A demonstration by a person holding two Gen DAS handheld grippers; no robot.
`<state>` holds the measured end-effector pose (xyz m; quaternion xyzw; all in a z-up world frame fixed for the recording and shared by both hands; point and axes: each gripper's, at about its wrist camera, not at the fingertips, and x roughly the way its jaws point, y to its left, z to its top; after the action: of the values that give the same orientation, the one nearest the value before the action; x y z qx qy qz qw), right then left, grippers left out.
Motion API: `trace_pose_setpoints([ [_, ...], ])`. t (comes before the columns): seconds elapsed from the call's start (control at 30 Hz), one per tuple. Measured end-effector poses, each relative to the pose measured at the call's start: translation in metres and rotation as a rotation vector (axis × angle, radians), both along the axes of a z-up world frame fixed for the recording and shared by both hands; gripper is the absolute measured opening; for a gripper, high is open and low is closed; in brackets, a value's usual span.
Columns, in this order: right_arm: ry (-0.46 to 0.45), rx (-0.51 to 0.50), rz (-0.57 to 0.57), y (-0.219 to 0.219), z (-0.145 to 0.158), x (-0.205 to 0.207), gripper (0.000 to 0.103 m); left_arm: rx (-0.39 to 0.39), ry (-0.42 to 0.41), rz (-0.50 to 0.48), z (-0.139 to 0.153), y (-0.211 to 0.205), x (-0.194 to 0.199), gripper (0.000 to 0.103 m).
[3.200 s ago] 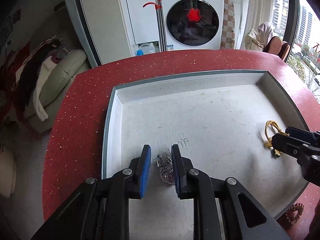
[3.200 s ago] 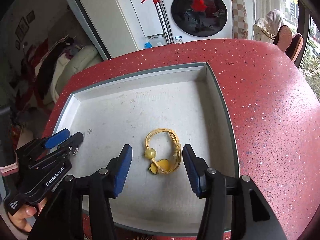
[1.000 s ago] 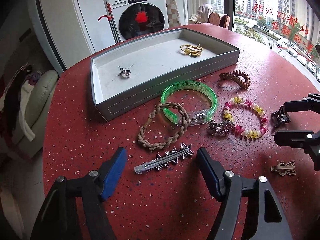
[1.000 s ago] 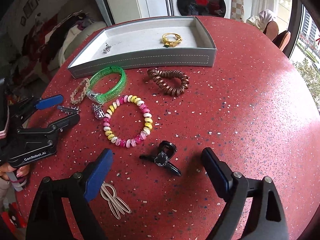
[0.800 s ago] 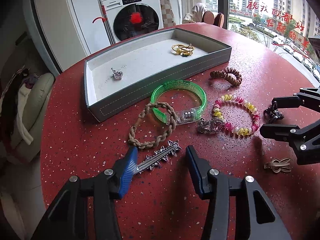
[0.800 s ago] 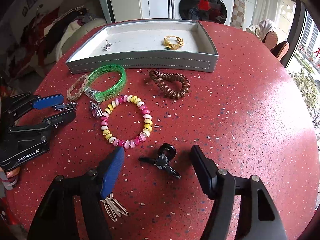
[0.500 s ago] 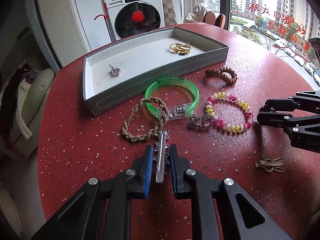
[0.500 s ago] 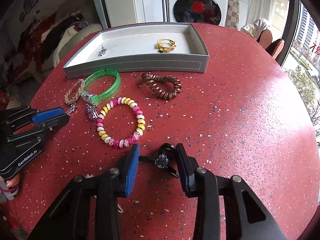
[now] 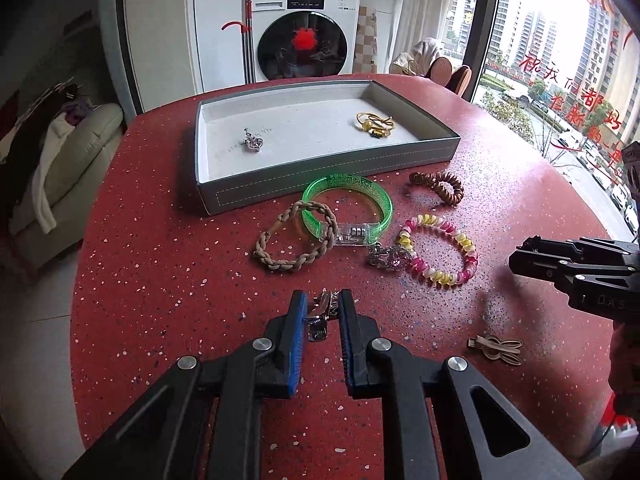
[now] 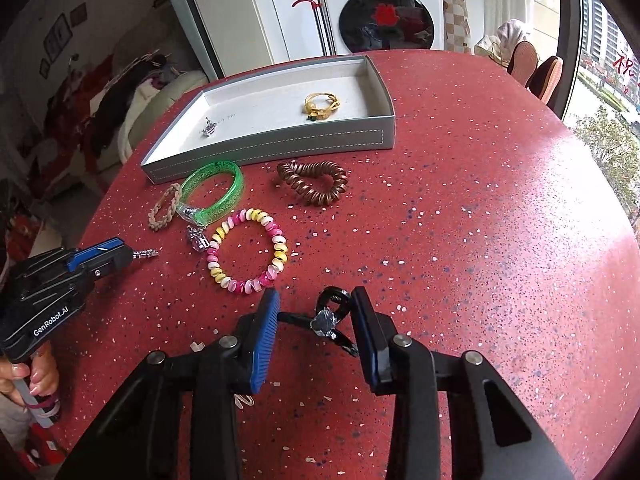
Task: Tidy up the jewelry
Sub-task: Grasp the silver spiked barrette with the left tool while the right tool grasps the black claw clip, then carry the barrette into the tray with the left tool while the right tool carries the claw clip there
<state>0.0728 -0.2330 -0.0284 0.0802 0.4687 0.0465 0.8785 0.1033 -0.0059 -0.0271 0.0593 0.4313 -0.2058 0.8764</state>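
My left gripper (image 9: 322, 303) is shut on a silver star hair clip (image 9: 320, 312) and holds it above the red table; both also show in the right wrist view, gripper (image 10: 120, 254) and clip (image 10: 145, 254). My right gripper (image 10: 316, 314) is shut on a black claw clip (image 10: 326, 320). The grey tray (image 9: 320, 184) at the far side holds a silver crown pendant (image 9: 253, 142) and a yellow hair tie (image 9: 375, 124).
On the table lie a green bangle (image 9: 346, 208), a braided beige bracelet (image 9: 296, 236), a pink-yellow bead bracelet (image 9: 440, 254), a silver charm (image 9: 386, 256), a brown coil hair tie (image 9: 438, 188) and a gold bunny clip (image 9: 496, 346). A washing machine stands behind.
Both grippers have closed further and lifted: the left has raised the silver clip off the table, the right has gripped the black claw clip.
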Motion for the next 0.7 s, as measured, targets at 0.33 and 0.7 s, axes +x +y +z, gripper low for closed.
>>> trace_pose_setpoints([
  [0.33, -0.023, 0.022, 0.000, 0.002, 0.008, 0.002, 0.040, -0.053, 0.021, 0.048, 0.005, 0.010, 0.005, 0.032],
  [0.7, -0.060, 0.051, 0.016, 0.003, 0.026, 0.016, 0.040, -0.078, -0.020, 0.057, 0.030, 0.007, 0.008, 0.032],
])
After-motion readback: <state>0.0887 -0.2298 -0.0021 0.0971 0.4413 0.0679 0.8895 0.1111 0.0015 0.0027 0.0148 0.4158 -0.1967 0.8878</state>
